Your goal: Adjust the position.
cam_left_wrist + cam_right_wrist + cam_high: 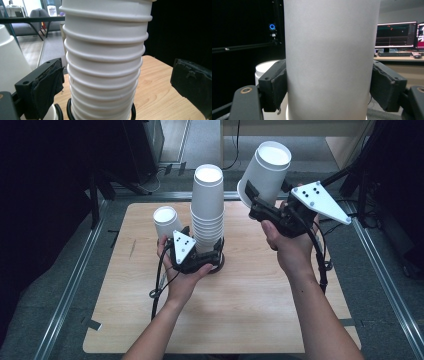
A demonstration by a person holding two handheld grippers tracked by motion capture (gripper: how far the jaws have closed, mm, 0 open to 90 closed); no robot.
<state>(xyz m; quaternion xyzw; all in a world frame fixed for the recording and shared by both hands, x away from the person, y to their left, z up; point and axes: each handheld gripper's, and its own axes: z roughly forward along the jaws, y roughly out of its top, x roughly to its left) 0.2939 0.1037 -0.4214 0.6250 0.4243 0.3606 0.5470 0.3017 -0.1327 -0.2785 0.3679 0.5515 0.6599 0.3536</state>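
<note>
In the high view, a tall stack of white paper cups stands upside down near the middle of the wooden surface, its foot inside a black ring. The left hand-held gripper sits at the near side of the stack's foot, with the stack between its jaws. Just left of the stack, a single small white cup stands upside down on the surface, beside the left hand. To the right and raised off the surface, the right hand-held gripper holds a single white paper cup, tilted with its closed bottom pointing up and away. The right hand grips the tool from the near side, and a grey three-cornered plate sits on top of it.

In the left gripper view, the ribbed rims of the stack of white paper cups rise between the jaws. Both padded jaws stand wide, apart from the stack with clear gaps on either side. The small white cup shows at the left edge.

In the right gripper view, the white paper cup's smooth wall stands upright between the jaws, and both pads press against its sides, holding it. Another white cup shows behind the left jaw, and lit monitors stand on a desk far to the right.
</note>
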